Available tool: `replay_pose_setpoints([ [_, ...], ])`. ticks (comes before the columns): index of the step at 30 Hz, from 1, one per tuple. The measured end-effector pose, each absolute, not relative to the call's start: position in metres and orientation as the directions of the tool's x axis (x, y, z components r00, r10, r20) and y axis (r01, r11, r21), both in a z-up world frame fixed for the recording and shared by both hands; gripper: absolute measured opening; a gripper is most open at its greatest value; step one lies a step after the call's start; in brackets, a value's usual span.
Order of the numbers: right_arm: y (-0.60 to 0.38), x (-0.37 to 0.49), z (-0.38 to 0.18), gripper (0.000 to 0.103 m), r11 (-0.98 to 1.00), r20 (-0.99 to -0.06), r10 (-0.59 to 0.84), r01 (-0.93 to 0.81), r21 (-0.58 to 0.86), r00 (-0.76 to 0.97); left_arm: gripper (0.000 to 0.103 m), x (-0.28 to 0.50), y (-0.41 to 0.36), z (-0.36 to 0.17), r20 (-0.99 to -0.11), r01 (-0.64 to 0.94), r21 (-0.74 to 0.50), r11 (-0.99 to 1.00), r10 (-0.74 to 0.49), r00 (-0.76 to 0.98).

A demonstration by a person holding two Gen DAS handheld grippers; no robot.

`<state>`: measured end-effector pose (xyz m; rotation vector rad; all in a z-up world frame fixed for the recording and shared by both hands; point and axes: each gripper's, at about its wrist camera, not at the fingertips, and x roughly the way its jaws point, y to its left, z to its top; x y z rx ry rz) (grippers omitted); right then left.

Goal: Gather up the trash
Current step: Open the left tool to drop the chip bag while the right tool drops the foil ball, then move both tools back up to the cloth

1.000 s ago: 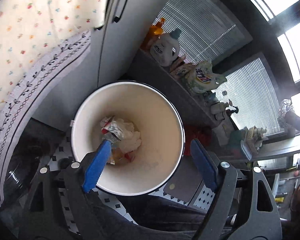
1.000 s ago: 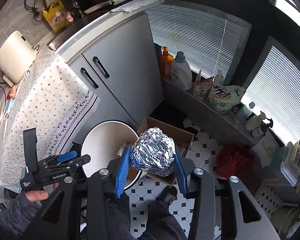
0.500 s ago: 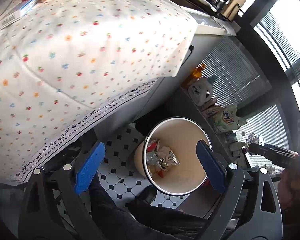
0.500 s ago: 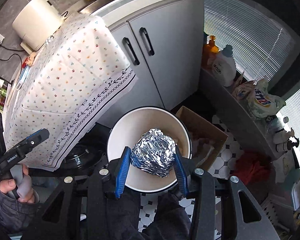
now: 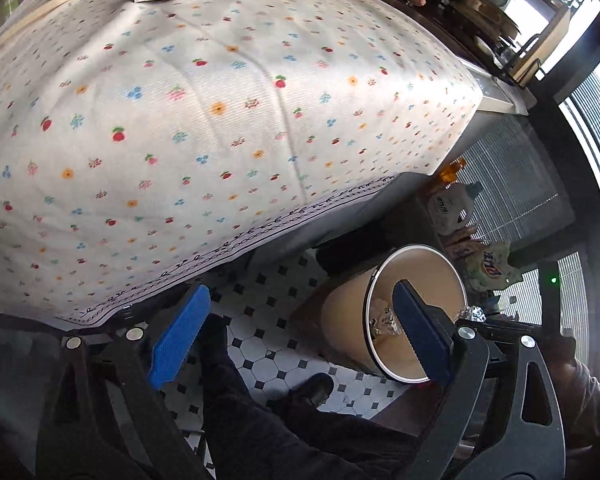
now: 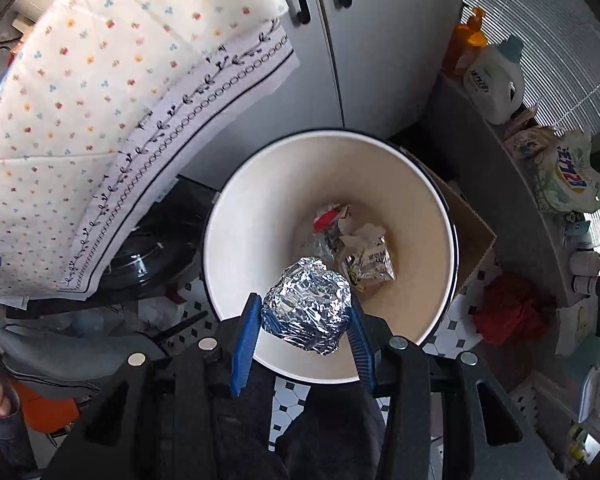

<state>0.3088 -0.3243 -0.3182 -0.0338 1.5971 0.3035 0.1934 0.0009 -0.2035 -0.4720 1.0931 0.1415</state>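
My right gripper (image 6: pixel 304 320): pads clamped on a foil ball (image 6: pixel 306 308), jaws just easing apart, held over the bin (image 6: pixel 260 208) at its 6 o'clock rim; wrappers (image 6: pixel 360 256) lie inside. My left gripper (image 5: pixel 296 336): jaws wide, nothing between, bin at 3 o'clock, tablecloth (image 5: pixel 220 100) at 12

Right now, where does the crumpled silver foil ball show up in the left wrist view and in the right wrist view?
Left wrist view: crumpled silver foil ball at lower right, a small part showing past the bin's far rim.
Right wrist view: lower centre, between the right gripper fingers, over the bin's opening.
Shared landmark: the round white trash bin.
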Motion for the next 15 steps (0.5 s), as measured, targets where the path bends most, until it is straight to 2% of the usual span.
replay_pose_setpoints([
  [1, -0.326, 0.308, -0.321, 0.056, 0.967, -0.988, 0.140, -0.205, 0.150, -0.065, 0.092, 0.193, 0.002, -0.205, -0.879, -0.339, -0.302, 0.891, -0.122, 0.461],
  [4, -0.330, 0.304, -0.314, 0.073, 0.970, -0.991, 0.127, -0.204, 0.134, -0.047, 0.092, 0.197, -0.001, -0.203, -0.875, -0.325, -0.308, 0.894, -0.132, 0.466],
  [5, -0.331, 0.303, -0.309, 0.076, 0.970, -0.991, 0.129, -0.203, 0.133, -0.034, 0.092, 0.200, -0.003, -0.202, -0.872, -0.319, -0.311, 0.895, -0.135, 0.471],
  [15, -0.343, 0.327, -0.228, 0.081, 0.972, -0.973, 0.175, -0.186, 0.146, 0.151, 0.095, 0.225, -0.010, -0.155, -0.801, -0.252, -0.349, 0.903, -0.148, 0.580],
])
